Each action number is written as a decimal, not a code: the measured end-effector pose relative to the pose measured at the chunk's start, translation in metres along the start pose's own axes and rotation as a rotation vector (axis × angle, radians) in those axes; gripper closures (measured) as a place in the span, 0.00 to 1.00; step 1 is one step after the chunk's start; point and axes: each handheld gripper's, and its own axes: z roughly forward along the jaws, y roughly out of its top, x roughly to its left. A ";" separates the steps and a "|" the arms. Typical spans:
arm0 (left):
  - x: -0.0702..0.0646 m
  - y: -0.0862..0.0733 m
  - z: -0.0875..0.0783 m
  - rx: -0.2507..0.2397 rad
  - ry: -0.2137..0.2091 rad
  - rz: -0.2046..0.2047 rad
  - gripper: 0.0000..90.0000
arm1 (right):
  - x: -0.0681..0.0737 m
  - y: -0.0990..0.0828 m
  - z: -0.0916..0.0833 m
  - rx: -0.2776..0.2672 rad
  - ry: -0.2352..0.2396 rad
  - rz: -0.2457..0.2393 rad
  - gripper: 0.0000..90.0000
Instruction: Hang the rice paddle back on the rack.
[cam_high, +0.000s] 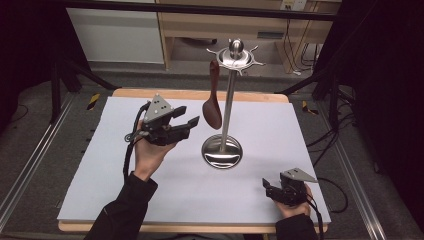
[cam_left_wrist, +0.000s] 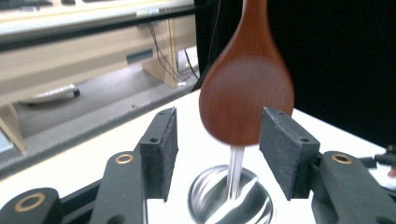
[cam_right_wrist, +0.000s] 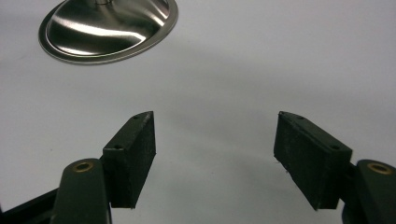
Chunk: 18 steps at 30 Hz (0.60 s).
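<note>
spoon: wooden spoon (cam_high: 212, 102) hangs by its handle end from a hook on the steel utensil stand (cam_high: 229, 90), bowl end down, clear of the white table mat (cam_high: 125, 190)
spoon axis: near vertical, slightly tilted; bowl hangs just left of the stand's pole (above the round base)
stand place: about mid-mat, a bit toward the far edge
left gripper: left gripper (cam_high: 186, 124) pads apart, nothing pressed between them; in the left gripper view the spoon bowl (cam_left_wrist: 246, 86) sits just beyond the gap and above it, no contact that I can see
key relation: spoon lies straight ahead of the left gripper, near; jaws bracket the bowl across its width
right gripper: right gripper (cam_high: 267, 189) rests near the mat's near right corner, jaws apart and empty (cam_right_wrist: 212, 154), well apart from the spoon
nearer hand: left, clearly
</note>
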 end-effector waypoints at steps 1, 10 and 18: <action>0.001 -0.005 -0.001 0.009 0.000 0.002 0.50 | 0.000 0.000 0.000 0.001 0.003 0.004 0.32; 0.006 -0.045 -0.007 0.063 0.003 -0.019 0.47 | 0.000 -0.001 0.000 0.001 -0.007 -0.003 0.31; 0.008 -0.073 -0.015 0.098 0.013 -0.027 0.44 | 0.000 -0.001 0.000 0.000 -0.008 0.000 0.30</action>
